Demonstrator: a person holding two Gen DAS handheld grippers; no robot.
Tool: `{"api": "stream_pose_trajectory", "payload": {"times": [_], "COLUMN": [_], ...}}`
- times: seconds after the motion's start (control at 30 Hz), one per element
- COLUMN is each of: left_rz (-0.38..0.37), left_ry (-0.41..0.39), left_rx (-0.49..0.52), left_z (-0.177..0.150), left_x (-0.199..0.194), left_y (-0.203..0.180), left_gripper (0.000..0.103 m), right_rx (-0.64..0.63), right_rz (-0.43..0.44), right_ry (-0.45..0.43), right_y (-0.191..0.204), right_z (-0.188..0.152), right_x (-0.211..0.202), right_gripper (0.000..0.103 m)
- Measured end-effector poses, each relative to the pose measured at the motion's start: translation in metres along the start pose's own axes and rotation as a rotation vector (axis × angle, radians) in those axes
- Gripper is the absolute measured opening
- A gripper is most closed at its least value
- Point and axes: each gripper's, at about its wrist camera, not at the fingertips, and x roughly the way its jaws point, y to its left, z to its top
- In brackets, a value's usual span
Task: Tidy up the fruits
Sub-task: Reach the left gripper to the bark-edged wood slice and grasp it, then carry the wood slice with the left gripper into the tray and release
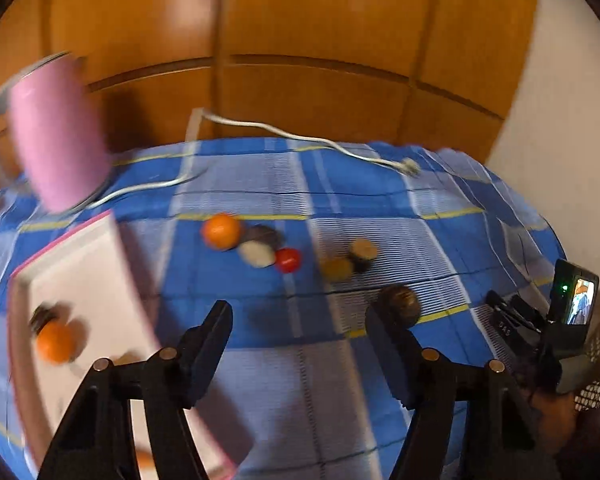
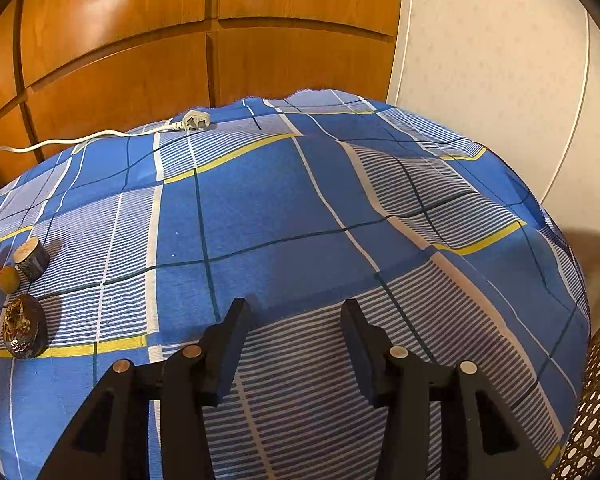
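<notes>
left gripper [image 1: 300, 320]: jaws spread wide, empty, above checked cloth [image 1: 284, 392] right of white tray [image 1: 100, 264] | right gripper [image 2: 296, 320]: spread, empty, over cloth

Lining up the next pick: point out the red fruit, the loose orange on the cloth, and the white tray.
red fruit [image 1: 288, 259], left wrist view, middle of its skin.
loose orange [image 1: 221, 231], left wrist view, its centre.
white tray [image 1: 100, 276], left wrist view, bare floor.

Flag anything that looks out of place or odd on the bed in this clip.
A white power cord with its plug lies loose across the far edge of the blue sheet, unrelated to fruit sorting. The dark fruit nearest the grippers looks split or rotten on top. The left wrist view is motion-blurred.
</notes>
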Motion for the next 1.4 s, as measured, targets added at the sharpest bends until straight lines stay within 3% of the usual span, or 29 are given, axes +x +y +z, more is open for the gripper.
{"api": "stream_pose_trajectory", "payload": {"times": [0.2, 0.6, 0.67, 0.73, 0.77, 0.87, 1.07, 1.23, 1.4], "left_rz": [-0.056, -0.020, -0.013, -0.010, -0.013, -0.008, -0.010, 0.068, 0.134], "left_ry": [0.063, 0.153, 0.177, 0.212, 0.202, 0.164, -0.004, -0.111, -0.145], "left_rx": [0.085, 0.184, 0.197, 0.203, 0.207, 0.199, 0.129, 0.067, -0.025], "left_z": [0.025, 0.052, 0.052, 0.049, 0.047, 0.044, 0.046, 0.042, 0.033], "left_x": [0.049, 0.128, 0.140, 0.154, 0.156, 0.150, 0.088, 0.035, -0.001], "left_y": [-0.032, -0.060, -0.062, -0.064, -0.066, -0.068, -0.063, -0.050, -0.023], "left_gripper": [0.069, 0.064, 0.059, 0.034, 0.033, 0.033, 0.033, 0.033, 0.033], "right_rx": [0.000, -0.001, -0.002, -0.004, -0.004, -0.004, -0.008, -0.010, -0.010], "right_rz": [0.001, -0.001, -0.001, -0.003, -0.003, -0.003, -0.005, -0.008, -0.007], "right_ry": [0.000, -0.001, -0.001, -0.001, -0.001, -0.002, -0.004, -0.004, -0.005], "right_y": [0.000, 0.000, 0.000, 0.001, 0.001, 0.001, 0.002, 0.003, 0.002], "right_z": [0.000, 0.000, 0.000, 0.001, 0.002, 0.002, 0.002, 0.002, 0.001], "right_x": [0.000, 0.000, 0.000, 0.001, 0.002, 0.002, 0.002, 0.003, 0.002], "right_gripper": [0.049, 0.049, 0.049, 0.050, 0.050, 0.050, 0.050, 0.050, 0.050]}}
